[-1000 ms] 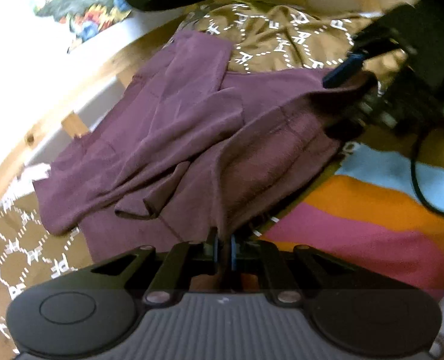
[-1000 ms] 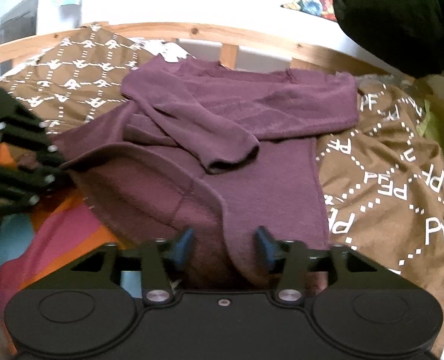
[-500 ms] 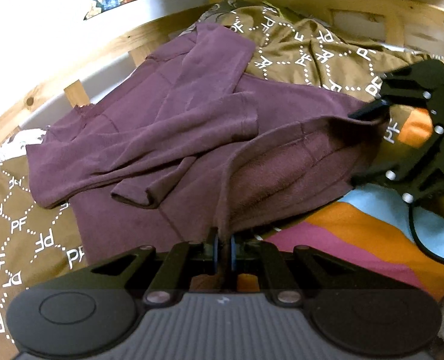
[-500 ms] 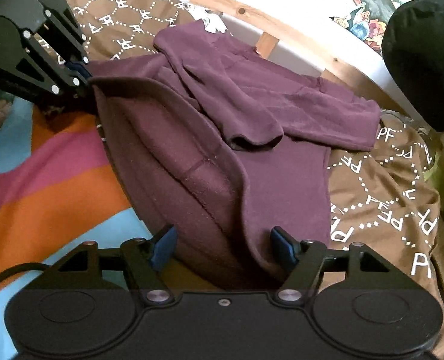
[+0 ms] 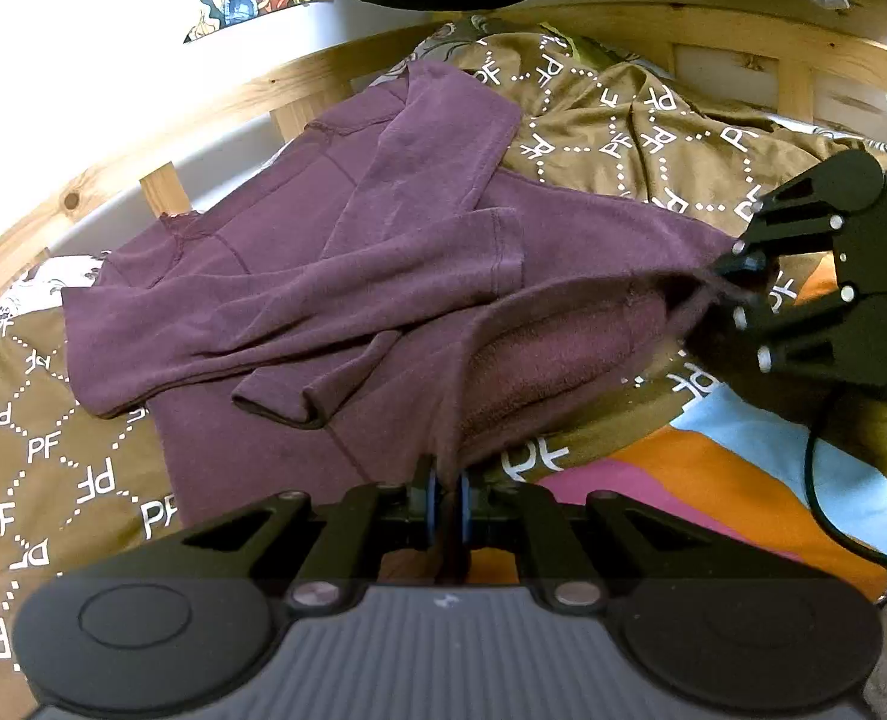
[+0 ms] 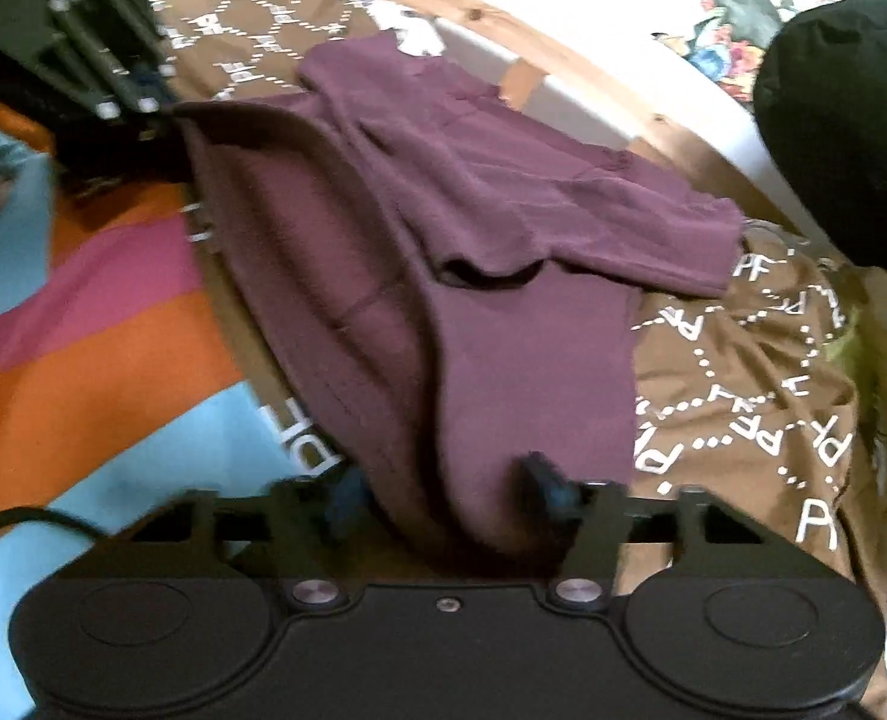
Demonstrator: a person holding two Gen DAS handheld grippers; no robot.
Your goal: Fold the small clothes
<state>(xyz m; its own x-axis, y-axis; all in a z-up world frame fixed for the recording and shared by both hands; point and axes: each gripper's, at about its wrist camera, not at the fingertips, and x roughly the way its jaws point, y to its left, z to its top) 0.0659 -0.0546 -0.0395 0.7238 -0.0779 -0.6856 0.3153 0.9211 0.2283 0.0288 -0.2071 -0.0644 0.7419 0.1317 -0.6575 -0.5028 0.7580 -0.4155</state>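
A maroon long-sleeved shirt (image 5: 347,264) lies on the bed with both sleeves folded across its chest; it also shows in the right wrist view (image 6: 503,228). My left gripper (image 5: 446,507) is shut on one corner of the shirt's hem and holds it lifted. My right gripper (image 6: 443,486) has its fingers apart with the other hem corner bunched between them; it also shows in the left wrist view (image 5: 737,282), where the hem hangs taut between the two grippers. The left gripper also shows in the right wrist view (image 6: 137,102).
A brown blanket with white PF letters (image 5: 623,138) covers the bed under the shirt. A striped orange, pink and blue cover (image 5: 713,480) lies near me. A wooden bed rail (image 5: 161,180) runs behind. A black pillow (image 6: 845,138) sits at the far right.
Both grippers have lifted the shirt's hem and carried it up toward the chest. The right gripper's fingers have spread wider. More of the PF blanket shows under the hem.
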